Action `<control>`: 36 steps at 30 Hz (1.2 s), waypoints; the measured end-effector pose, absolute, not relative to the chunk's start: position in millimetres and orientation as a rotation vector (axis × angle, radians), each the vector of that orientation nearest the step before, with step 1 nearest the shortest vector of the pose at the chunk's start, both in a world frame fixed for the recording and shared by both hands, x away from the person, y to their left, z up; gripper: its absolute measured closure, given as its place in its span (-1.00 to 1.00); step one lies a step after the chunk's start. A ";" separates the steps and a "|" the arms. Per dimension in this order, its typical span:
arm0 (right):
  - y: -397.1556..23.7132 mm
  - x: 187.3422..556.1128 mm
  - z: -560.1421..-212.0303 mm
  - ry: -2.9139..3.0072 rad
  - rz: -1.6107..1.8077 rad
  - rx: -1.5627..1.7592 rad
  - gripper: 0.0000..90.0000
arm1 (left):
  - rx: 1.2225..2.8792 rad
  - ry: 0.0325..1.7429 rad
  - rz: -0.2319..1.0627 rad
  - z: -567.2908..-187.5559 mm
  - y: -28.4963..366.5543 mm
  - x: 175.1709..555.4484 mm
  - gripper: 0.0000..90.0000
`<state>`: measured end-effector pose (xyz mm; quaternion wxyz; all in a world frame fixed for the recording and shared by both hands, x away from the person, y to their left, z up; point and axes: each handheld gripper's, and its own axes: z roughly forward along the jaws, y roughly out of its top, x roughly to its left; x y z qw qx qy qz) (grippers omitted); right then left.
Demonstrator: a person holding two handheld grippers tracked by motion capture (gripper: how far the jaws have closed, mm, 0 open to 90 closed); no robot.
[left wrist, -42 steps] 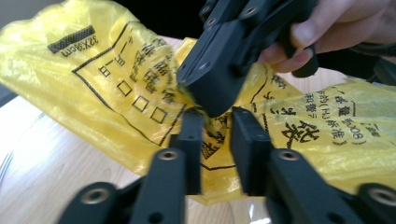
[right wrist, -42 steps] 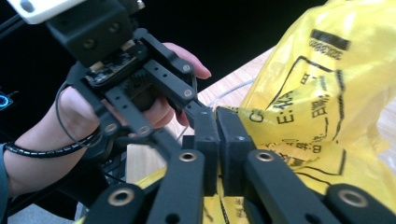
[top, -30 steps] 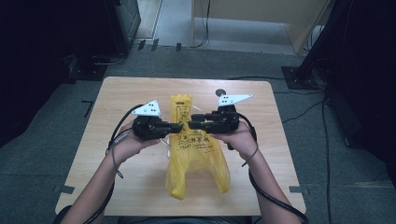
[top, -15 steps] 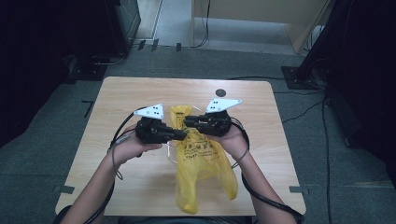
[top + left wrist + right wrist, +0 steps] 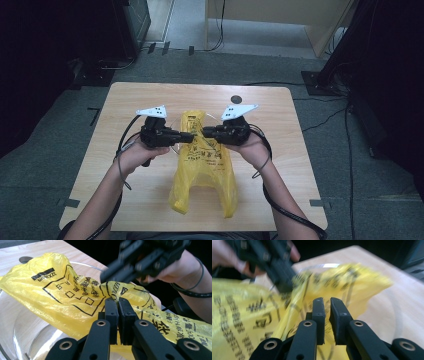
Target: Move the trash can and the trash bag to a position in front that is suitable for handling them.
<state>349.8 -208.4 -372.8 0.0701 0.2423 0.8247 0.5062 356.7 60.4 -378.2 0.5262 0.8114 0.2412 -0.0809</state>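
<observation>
There is one yellow plastic bag [image 5: 202,165] on the table [image 5: 280,165], lying from the middle toward the near edge. There is one clear round dish [image 5: 22,332] under the bag's far end. There are two grippers, the left gripper [image 5: 192,135] and the right gripper [image 5: 204,132]. Near the far edge is one small dark disc [image 5: 236,98].

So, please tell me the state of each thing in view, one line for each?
yellow plastic bag: crumpled, lifted at its top, lower end resting on the table.
left gripper: jaws shut on the bag.
right gripper: jaws just closing, pinching the bag.
clear glass bowl: upright, under the bag.
</observation>
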 end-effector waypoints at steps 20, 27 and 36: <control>-177.3 368.3 -381.1 2.687 1.371 0.675 0.57 | 1.903 0.610 -0.167 -377.7 63.5 360.6 1.00; -178.3 368.2 -381.9 2.662 1.328 0.704 0.47 | 1.922 0.564 -0.105 -372.0 59.8 354.4 0.71; -178.8 368.7 -382.9 2.628 1.306 0.719 0.28 | 1.964 0.402 -0.077 -365.0 43.7 338.0 0.18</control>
